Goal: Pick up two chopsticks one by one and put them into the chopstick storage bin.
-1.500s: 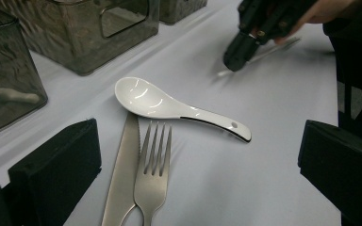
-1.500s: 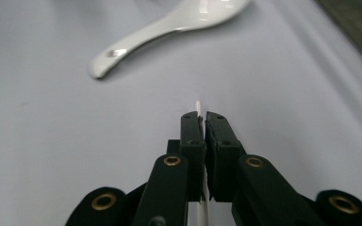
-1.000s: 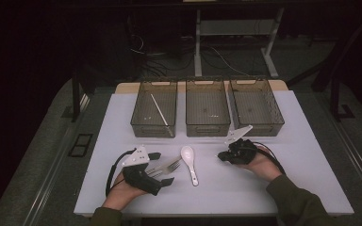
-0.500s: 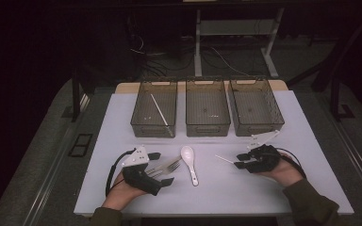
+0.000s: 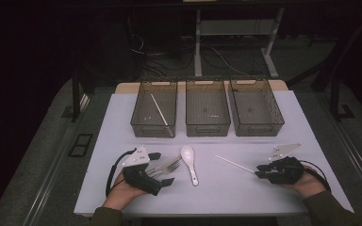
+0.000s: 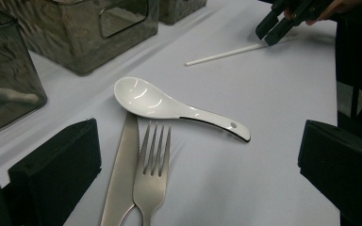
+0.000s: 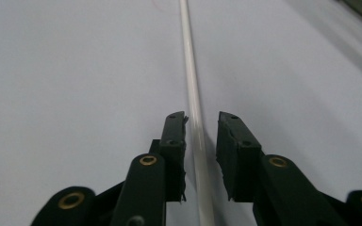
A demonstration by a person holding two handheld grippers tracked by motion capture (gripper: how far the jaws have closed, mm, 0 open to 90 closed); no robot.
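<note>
A white chopstick (image 5: 234, 164) lies on the white table (image 5: 122, 117) at the front right. My right gripper (image 5: 259, 173) rests at its near end. In the right gripper view the chopstick (image 7: 191, 70) runs between the jaws of the right gripper (image 7: 201, 127), close to the left pad with a gap on the other side. The jaws have just been closing. My left gripper (image 5: 162, 168) lies open at the front left, its jaws either side of a metal fork (image 6: 153, 160) and knife (image 6: 122, 174). A white spoon (image 6: 169, 106) lies just past them.
Three dark see-through bins stand in a row at the back: the left bin (image 5: 141, 123) holds another white chopstick (image 5: 160, 113), beside the middle bin (image 5: 207, 128) and the right bin (image 5: 259, 127). The right gripper (image 6: 271, 30) shows far off in the left gripper view.
My right gripper has drawn back to the right along the table, and the white chopstick now shows lying in front of it. The left hand has stayed in place.
</note>
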